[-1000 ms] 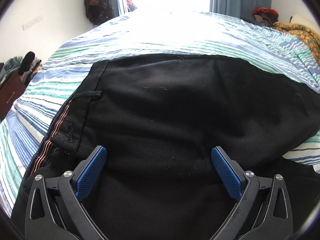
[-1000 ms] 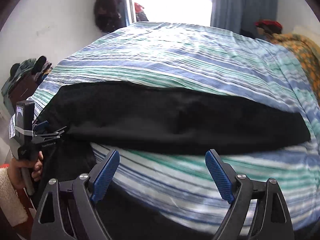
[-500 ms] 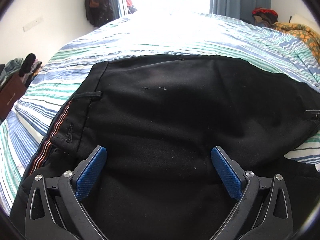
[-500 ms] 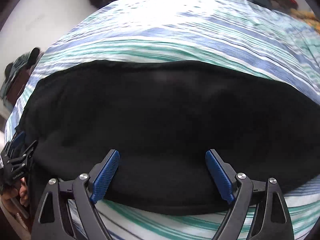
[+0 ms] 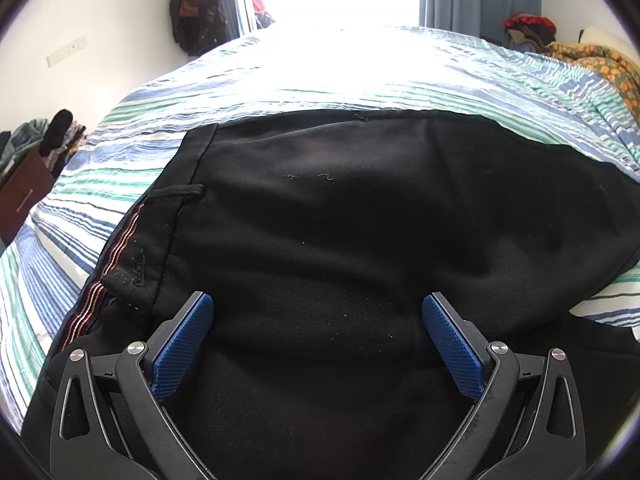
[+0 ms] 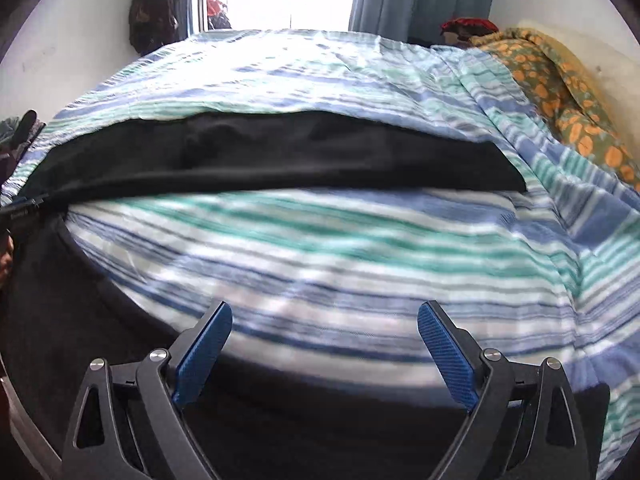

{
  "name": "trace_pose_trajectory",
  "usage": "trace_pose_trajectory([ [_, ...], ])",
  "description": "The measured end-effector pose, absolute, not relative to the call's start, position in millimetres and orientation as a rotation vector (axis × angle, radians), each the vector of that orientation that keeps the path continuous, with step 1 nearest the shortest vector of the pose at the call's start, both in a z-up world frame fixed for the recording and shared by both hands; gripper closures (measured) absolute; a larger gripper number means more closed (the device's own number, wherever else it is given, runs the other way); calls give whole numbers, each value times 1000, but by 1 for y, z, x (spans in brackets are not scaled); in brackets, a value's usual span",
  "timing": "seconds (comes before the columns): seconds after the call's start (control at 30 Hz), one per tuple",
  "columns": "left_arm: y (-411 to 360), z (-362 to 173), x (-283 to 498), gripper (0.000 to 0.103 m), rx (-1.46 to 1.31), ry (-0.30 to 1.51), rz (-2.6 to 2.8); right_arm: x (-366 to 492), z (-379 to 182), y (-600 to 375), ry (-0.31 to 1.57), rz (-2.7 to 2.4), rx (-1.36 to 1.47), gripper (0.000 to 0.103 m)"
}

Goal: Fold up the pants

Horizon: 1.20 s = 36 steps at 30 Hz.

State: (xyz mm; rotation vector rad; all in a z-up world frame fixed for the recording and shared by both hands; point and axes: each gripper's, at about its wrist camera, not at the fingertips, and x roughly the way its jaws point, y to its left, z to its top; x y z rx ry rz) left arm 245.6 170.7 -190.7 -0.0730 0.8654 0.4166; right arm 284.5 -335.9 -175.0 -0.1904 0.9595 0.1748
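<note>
Right gripper (image 6: 324,344) opening — empty over bedsheet (image 6: 360,248), near pants (image 6: 260,156).

the left claw (image 5: 318,334) tilts downward with its two blue-padded fingers (image 5: 182,346) spread wide apart, pressing on nothing. the right claw (image 6: 324,354) also angles down, its jaws opening, blue pads (image 6: 446,354) far apart with nothing gripped between them. a bit of a hand (image 6: 6,258) shows at the left edge of the right wrist view.
</note>
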Motion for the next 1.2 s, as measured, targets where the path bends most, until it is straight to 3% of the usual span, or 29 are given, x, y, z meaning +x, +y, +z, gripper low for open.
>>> trace_pose_trajectory([
  [0.2,170,-190,247,0,-65,869,422,300,-173,-405,924,106,-130,9],
  [0.27,170,-190,247,0,-61,873,424,317,-189,-411,950,97,-151,0],
  [0.33,169,-190,248,0,-56,877,430,330,-217,-419,1024,126,-95,0],
  [1.2,165,-192,252,0,-15,885,469,331,-214,-421,998,134,-82,0],
])
